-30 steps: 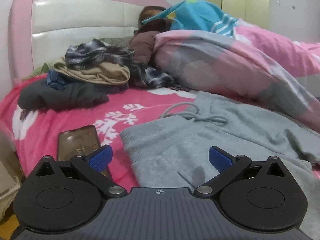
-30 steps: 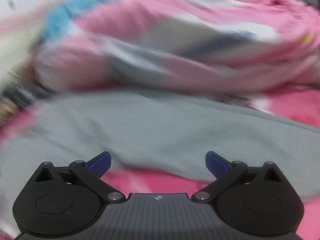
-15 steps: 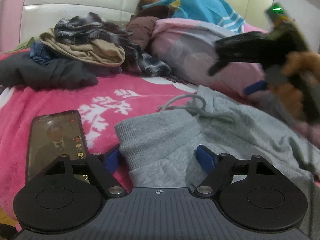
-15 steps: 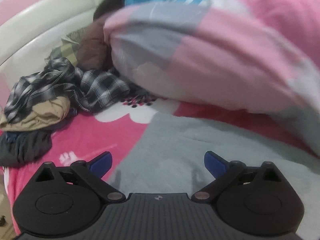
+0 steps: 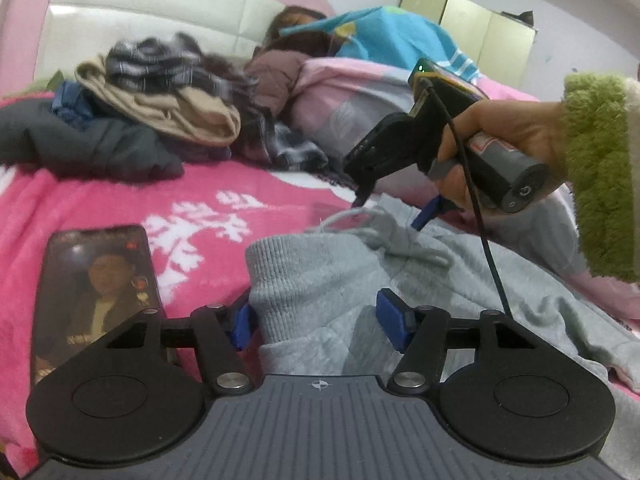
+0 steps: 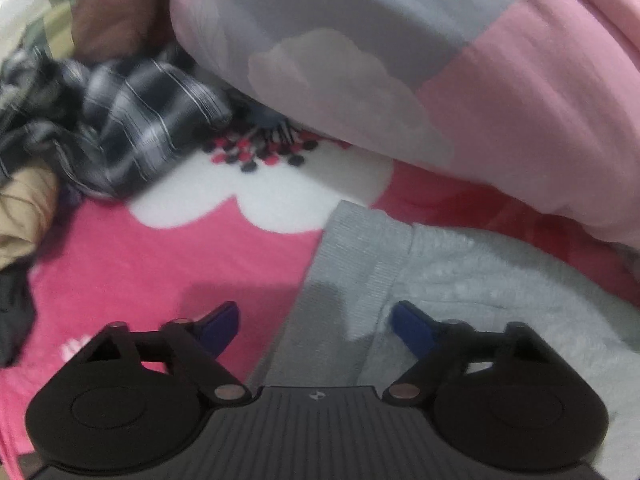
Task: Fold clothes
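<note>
Grey sweatpants (image 5: 400,300) lie flat on the bed (image 5: 120,200). Your left tool (image 5: 316,320) has just been closing around the waistband corner, apparently not yet pinching. Right tool (image 6: 316,326), also closing, straddles the far waistband edge. Risks: drawstring (image 5: 372,232) snagging, phone (image 5: 96,280) dragged. No containers visible.

Left hand-held gripper (image 5: 318,326) low, near level, jaws just been closing, part open with grey fabric between the pads. Right hand-held gripper (image 6: 316,326) pitched steeply down, jaws also closing, still wide, fabric edge between. Right hand (image 5: 500,140) wraps its handle, green fuzzy sleeve (image 5: 598,176) at wrist.
</note>
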